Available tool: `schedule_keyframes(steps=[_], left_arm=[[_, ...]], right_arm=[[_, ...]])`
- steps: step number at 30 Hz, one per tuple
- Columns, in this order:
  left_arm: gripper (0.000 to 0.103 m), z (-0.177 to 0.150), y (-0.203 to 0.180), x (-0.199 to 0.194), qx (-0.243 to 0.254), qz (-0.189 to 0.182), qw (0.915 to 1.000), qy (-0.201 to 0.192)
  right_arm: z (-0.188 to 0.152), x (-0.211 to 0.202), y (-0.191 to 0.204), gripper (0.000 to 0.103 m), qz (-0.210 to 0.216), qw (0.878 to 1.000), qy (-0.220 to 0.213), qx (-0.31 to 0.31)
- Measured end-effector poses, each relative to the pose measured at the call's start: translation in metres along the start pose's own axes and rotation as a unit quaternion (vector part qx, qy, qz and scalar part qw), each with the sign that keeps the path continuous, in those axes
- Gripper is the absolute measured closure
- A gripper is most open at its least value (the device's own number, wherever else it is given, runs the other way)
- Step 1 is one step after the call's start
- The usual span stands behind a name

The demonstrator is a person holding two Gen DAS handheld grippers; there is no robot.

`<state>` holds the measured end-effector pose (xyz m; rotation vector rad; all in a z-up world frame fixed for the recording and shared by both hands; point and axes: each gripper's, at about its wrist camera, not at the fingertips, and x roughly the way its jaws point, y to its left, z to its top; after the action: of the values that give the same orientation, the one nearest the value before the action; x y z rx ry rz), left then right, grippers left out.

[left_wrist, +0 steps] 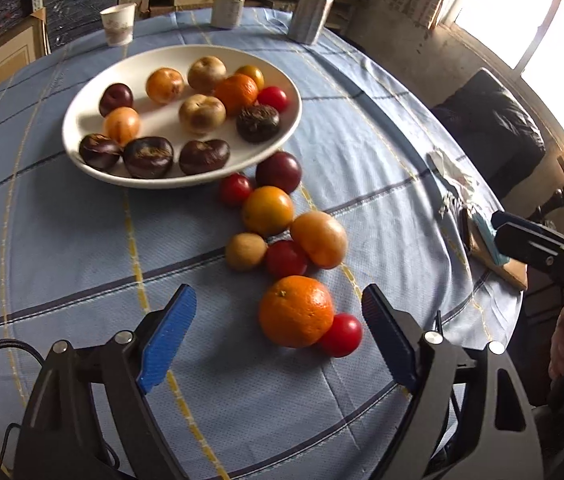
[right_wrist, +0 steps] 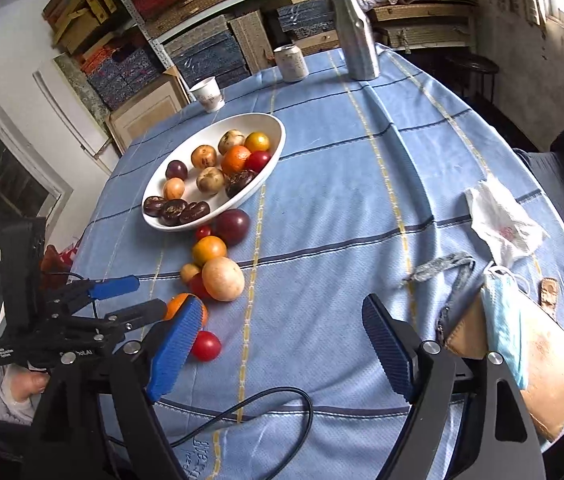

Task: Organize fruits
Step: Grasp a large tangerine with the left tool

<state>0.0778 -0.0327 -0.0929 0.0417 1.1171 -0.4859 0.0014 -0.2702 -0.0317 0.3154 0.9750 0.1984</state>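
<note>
Left gripper (left_wrist: 280, 338): jaws spread wide, nothing held; big orange (left_wrist: 296, 311) on the cloth between its pads, untouched.
Right gripper (right_wrist: 278, 344): jaws wide, empty, over bare cloth.
Loose fruits: eight in a trail from the orange to the plate.
Plate (left_wrist: 82, 112): white, eleven fruits inside.
Far edge: one paper cup (left_wrist: 118, 23), one can (left_wrist: 228, 8), one metal bottle (left_wrist: 315, 2).
Surface: blue checked tablecloth (left_wrist: 62, 240).
Room: stacked shelves behind.
</note>
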Motion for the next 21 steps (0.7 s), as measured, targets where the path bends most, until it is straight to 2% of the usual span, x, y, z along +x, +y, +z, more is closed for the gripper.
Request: schedule_keyframes(steps=[6,11,15,19,21], left_arm=[[0.02,-0.003,-0.003,0.016,-0.003,-0.002,0.9998,0.019],[0.022,-0.004,0.0,0.024,-0.009,-0.018,0.9994,0.03],[0.036,-0.007,0.0,0.033,-0.014,-0.034,0.9982,0.047],[0.046,-0.008,0.002,0.036,-0.022,-0.048,0.9974,0.05],[0.056,-0.008,0.002,0.036,-0.02,-0.05,0.9974,0.047]], right_arm=[[-0.004,0.001,-0.009,0.02,-0.005,1.0,0.012,0.01],[-0.004,0.003,-0.011,0.02,-0.006,1.0,0.016,0.009],[-0.003,0.003,-0.011,0.02,-0.007,1.0,0.019,0.006],[-0.003,0.006,-0.01,0.02,-0.007,1.0,0.025,0.004],[-0.003,0.007,-0.01,0.02,-0.006,1.0,0.027,0.005]])
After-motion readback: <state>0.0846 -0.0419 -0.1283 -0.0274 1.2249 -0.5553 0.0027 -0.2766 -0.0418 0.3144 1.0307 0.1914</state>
